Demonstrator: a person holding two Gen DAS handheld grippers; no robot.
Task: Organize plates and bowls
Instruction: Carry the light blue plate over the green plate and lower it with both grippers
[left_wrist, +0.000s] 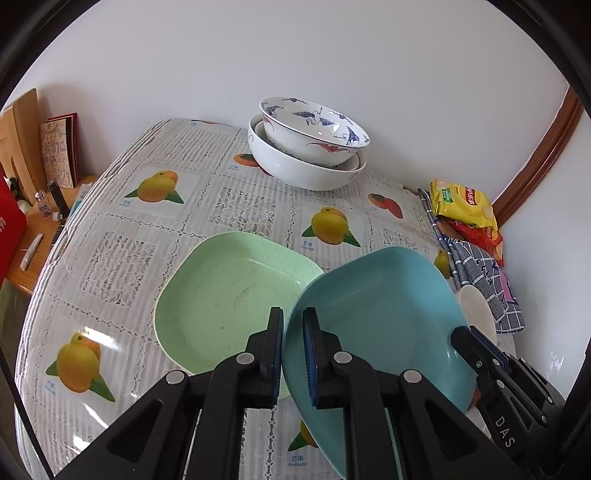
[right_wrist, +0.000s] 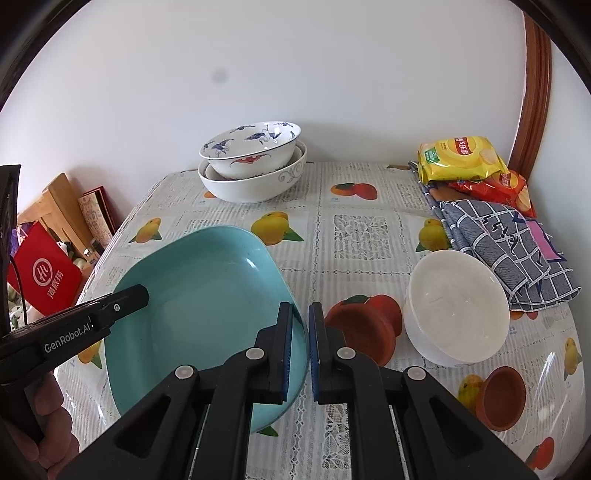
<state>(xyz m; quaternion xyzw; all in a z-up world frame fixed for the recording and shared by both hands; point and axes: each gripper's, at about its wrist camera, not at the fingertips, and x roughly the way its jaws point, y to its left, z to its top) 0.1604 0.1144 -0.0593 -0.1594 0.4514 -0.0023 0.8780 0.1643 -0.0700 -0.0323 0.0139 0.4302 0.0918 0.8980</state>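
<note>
Left gripper: clamped on blue plate rim, tilted.
Right gripper: clamped on same plate's rim.
Green plate: at 9 o'clock, flat.

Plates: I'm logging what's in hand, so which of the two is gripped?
The blue plate, clamped at opposite rims by the left gripper and right gripper; the green plate lies untouched on the table.

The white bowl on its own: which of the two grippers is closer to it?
Right. The right gripper grips the blue plate's edge nearest the white bowl; the left gripper clamps the plate's far edge.
</note>
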